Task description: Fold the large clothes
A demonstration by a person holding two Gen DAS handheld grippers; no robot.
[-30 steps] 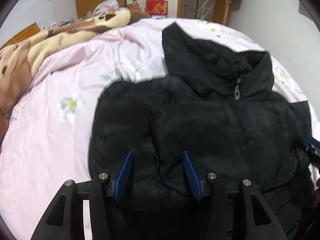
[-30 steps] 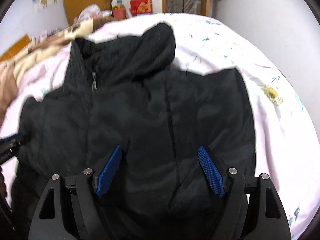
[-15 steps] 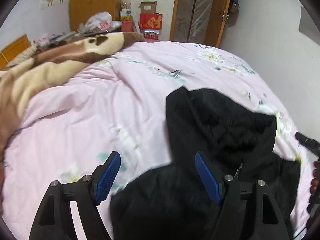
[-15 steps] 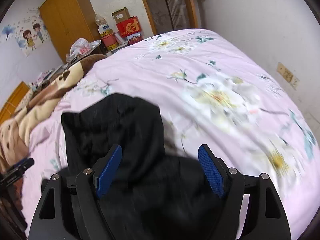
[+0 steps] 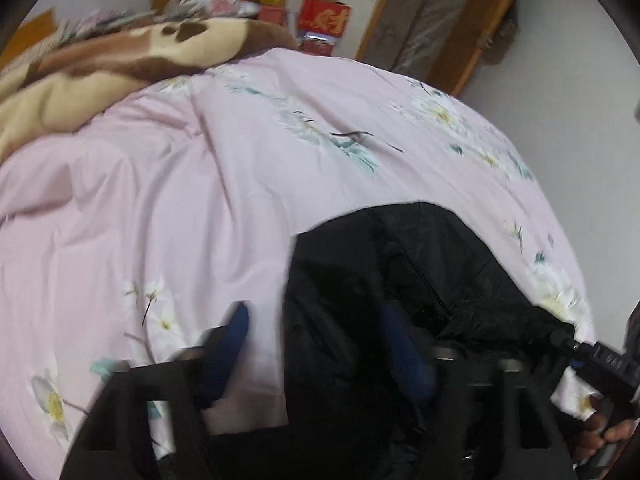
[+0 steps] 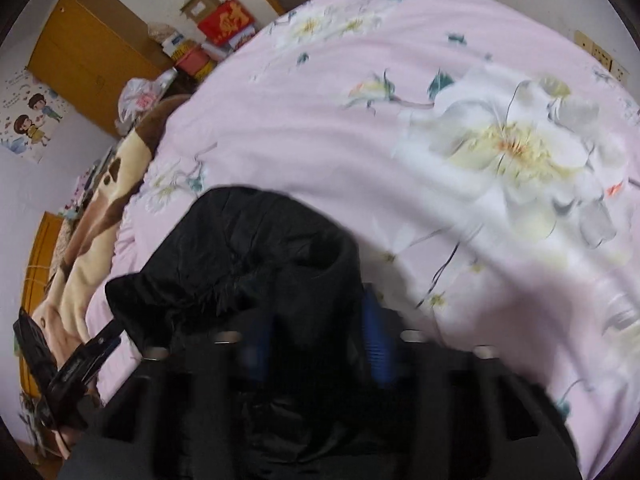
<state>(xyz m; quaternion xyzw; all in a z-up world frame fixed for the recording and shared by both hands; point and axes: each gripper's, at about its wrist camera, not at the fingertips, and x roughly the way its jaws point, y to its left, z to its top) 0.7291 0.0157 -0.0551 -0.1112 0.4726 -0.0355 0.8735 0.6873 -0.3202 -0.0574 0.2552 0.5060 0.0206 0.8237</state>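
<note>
Moved hoodward, left gripper [image 5: 318, 338] closing astride black jacket [image 5: 400, 264] edge (unpinched), right gripper [image 6: 318, 340] closing, pinching it, hood farthest.

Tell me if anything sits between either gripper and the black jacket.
Nothing visible does. The black jacket already lies between the fingers of the left gripper and the right gripper, whose fingers have just been closing.

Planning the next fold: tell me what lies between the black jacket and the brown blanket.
Only bare pink floral bedcover lies between the black jacket and the brown blanket. The left wrist view shows that stretch best.
</note>
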